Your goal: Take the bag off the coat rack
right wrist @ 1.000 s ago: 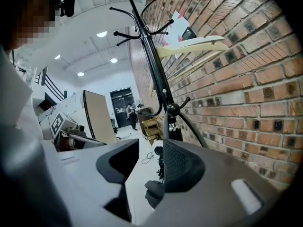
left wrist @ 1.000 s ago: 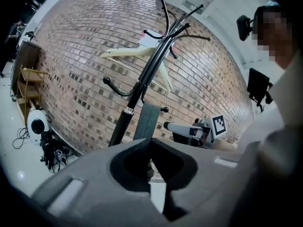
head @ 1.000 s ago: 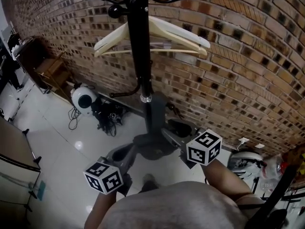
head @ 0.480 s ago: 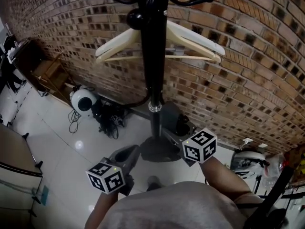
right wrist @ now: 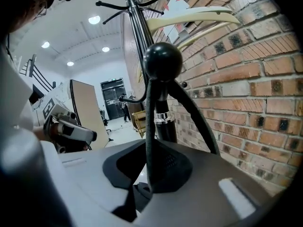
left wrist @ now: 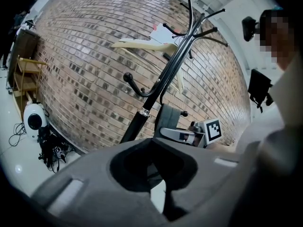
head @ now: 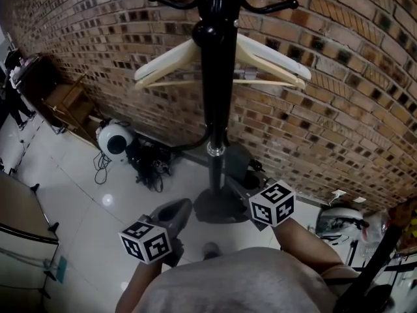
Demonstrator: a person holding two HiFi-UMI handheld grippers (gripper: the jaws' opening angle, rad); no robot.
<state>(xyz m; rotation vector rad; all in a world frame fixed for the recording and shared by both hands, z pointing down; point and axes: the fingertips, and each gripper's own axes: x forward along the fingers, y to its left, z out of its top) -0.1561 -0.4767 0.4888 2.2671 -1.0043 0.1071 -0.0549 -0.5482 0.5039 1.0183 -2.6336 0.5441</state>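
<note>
A black coat rack (head: 216,77) stands before the brick wall. Low on it hangs the grey bag (head: 240,160), its dark strap (right wrist: 150,126) looped over a ball-ended hook (right wrist: 162,62). In the right gripper view the strap runs down between the jaws of my right gripper (right wrist: 154,183), which have just been closing and now pinch it. In the left gripper view the bag (left wrist: 166,119) hangs beside the pole, with the right gripper (left wrist: 182,135) against it. My left gripper (left wrist: 152,143) sits lower left of the bag, jaws together and holding nothing.
Wooden hangers (head: 260,57) hang high on the rack. The round rack base (head: 218,207) lies on the white floor below the grippers. A white round device (head: 114,139) and cables (head: 150,162) lie at the left by the wall, and a white object (head: 339,220) at the right.
Both grippers have moved forward toward the lower part of the rack. The right marker cube now sits closer to the pole and the bag.
</note>
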